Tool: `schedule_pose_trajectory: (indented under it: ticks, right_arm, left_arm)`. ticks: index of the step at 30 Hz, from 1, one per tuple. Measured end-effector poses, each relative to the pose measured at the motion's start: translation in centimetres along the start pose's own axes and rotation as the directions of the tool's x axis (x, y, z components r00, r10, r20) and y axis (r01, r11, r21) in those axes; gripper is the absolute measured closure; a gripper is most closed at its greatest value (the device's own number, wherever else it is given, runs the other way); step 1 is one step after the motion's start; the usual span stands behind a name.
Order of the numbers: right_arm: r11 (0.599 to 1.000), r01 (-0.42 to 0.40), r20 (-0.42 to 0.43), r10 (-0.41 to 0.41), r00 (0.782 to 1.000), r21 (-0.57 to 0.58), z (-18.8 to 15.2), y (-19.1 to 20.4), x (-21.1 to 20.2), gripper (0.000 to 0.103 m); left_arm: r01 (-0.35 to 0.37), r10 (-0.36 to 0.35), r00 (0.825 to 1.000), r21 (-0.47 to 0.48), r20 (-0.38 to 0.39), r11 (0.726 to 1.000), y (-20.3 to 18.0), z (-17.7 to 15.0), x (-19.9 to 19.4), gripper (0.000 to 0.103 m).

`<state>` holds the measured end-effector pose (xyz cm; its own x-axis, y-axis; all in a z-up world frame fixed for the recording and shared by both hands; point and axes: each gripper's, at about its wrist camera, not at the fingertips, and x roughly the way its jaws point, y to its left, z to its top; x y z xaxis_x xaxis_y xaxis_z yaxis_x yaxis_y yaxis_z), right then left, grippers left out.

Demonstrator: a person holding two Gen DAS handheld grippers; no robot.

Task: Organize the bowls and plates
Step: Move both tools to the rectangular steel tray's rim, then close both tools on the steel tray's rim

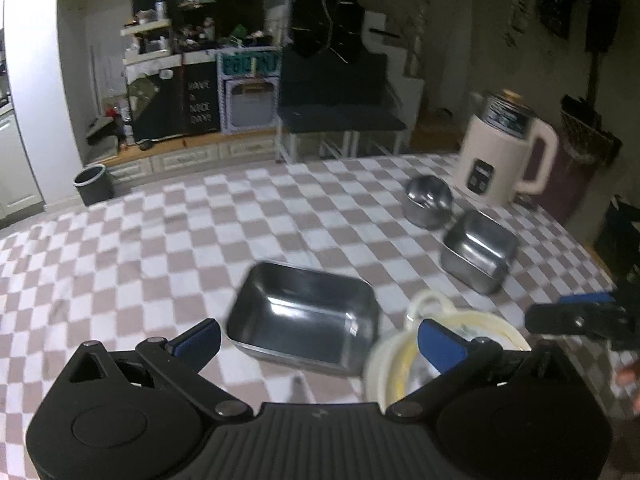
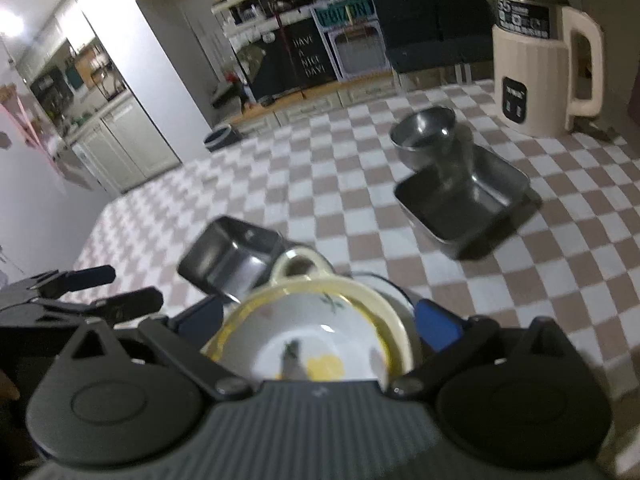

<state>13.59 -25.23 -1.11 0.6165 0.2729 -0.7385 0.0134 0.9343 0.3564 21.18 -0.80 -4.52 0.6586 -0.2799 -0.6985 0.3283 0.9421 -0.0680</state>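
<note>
a home kitchen-diner is showing: a checked tablecloth (image 1: 240,220) is covering the table, with cabinets (image 2: 120,148), cluttered shelves (image 1: 160,40) and a bench (image 1: 340,120) lying beyond it.

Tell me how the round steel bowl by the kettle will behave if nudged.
The round steel bowl looks thin-walled, so probably light and quick to slide on the checked cloth. Its polished surface may be slippery. Its rounded body could rock or tip.

the near rim of the cream bowl (image 2: 320,332) is hidden by the right claw's body; the steel tray (image 1: 304,316) is blurred, and the shelf clutter (image 1: 176,36) cannot be told.
</note>
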Motion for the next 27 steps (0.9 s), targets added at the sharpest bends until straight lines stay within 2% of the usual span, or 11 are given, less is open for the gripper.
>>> schedule_pose_trajectory:
  ticks: [7,11,13,15,16,17,19,23,24,27]
  right_arm:
    - [0.998,-0.021,-0.032,0.023,0.999,0.057,2.0,1.2,2.9,0.000]
    - [0.991,-0.049,-0.053,0.056,0.997,0.128,2.9,1.0,4.5,0.001]
    - [0.984,-0.083,-0.055,0.093,0.994,0.159,3.3,0.9,5.2,0.006]
    - [0.976,-0.123,-0.060,0.136,0.989,0.177,3.6,1.0,5.9,0.024]
    - [0.974,-0.124,-0.071,0.139,0.988,0.190,3.7,1.1,6.4,0.035]
    - [0.972,-0.121,-0.082,0.140,0.987,0.201,3.8,1.2,7.0,0.042]
    - [0.972,-0.107,-0.103,0.130,0.986,0.210,3.7,1.5,8.1,0.050]
    - [0.973,-0.084,-0.142,0.117,0.983,0.217,3.7,2.2,10.0,0.063]
    - [0.974,-0.080,-0.151,0.114,0.982,0.212,3.9,2.4,10.5,0.063]
    - [0.983,-0.048,-0.179,0.080,0.981,0.177,3.8,3.5,11.4,0.064]
  left_arm:
    - [-0.036,0.036,0.999,0.020,-0.016,0.999,2.0,1.8,2.8,0.000]
    - [-0.071,0.072,0.997,0.022,-0.038,0.997,2.9,2.5,4.9,0.000]
    - [-0.069,0.070,0.996,0.013,-0.049,0.998,3.5,2.8,5.8,0.003]
    - [-0.068,0.068,0.996,0.006,-0.059,0.998,4.0,3.2,6.7,0.011]
    - [-0.069,0.069,0.995,-0.001,-0.067,0.998,4.2,3.3,7.0,0.020]
    - [-0.073,0.071,0.994,-0.015,-0.078,0.997,4.5,3.5,7.5,0.030]
    - [-0.080,0.076,0.992,-0.030,-0.103,0.996,5.0,3.6,8.2,0.041]
    - [-0.088,0.084,0.987,-0.026,-0.138,0.996,5.5,3.7,9.5,0.050]
    - [-0.087,0.083,0.986,-0.021,-0.146,0.996,5.5,3.6,9.7,0.051]
    - [-0.087,0.086,0.982,-0.002,-0.166,0.996,5.6,3.6,10.4,0.063]
